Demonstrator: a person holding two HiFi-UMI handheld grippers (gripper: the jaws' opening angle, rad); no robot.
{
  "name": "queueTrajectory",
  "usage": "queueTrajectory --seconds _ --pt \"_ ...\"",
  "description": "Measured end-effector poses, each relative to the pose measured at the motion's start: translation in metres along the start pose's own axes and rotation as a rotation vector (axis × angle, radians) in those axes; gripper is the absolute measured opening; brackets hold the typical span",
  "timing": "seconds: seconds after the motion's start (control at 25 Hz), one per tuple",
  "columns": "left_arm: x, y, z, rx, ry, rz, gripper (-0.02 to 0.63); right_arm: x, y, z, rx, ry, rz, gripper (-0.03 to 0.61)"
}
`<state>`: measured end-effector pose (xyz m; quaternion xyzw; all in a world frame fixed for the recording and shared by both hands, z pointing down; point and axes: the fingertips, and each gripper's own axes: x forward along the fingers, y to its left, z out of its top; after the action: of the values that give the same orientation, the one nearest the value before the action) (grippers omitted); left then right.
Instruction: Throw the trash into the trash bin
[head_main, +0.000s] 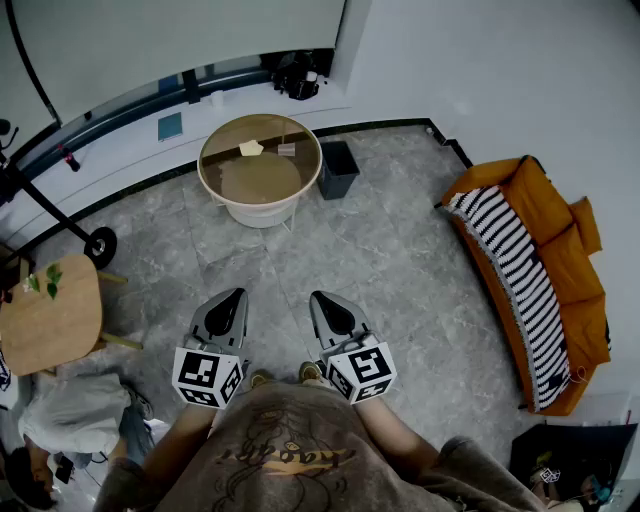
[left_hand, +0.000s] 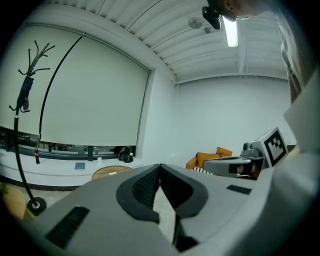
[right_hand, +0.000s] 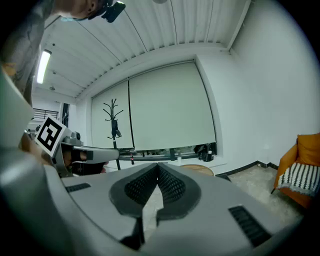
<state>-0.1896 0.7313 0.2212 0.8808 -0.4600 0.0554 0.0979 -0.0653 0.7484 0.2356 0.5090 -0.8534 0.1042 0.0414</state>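
Note:
Far ahead in the head view stands a round table (head_main: 214, 190) with two pieces of paper trash, one yellowish (head_main: 250, 148) and one paler (head_main: 287, 149), on its top. A black trash bin (head_main: 337, 168) stands on the floor at the table's right. My left gripper (head_main: 233, 297) and right gripper (head_main: 321, 299) are held side by side close to my body, well short of the table. Both are shut with nothing between the pads. In the left gripper view the jaws of the left gripper (left_hand: 160, 167) meet at the tip. The right gripper (right_hand: 158, 166) looks the same in its own view.
An orange sofa (head_main: 545, 215) with a striped blanket lines the right wall. A small wooden table (head_main: 50, 315) and a seated person (head_main: 60, 420) are at the left. A coat stand's wheeled base (head_main: 100, 245) is left of the round table. Grey floor lies between me and the table.

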Motion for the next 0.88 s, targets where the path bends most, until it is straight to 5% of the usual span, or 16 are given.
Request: queueTrajectory --seconds 0.88 --pt "0.015 0.051 -0.017 0.022 0.021 -0.117 0.020 0.036 0.008 -0.019 0.041 -0.027 -0.142 0.018"
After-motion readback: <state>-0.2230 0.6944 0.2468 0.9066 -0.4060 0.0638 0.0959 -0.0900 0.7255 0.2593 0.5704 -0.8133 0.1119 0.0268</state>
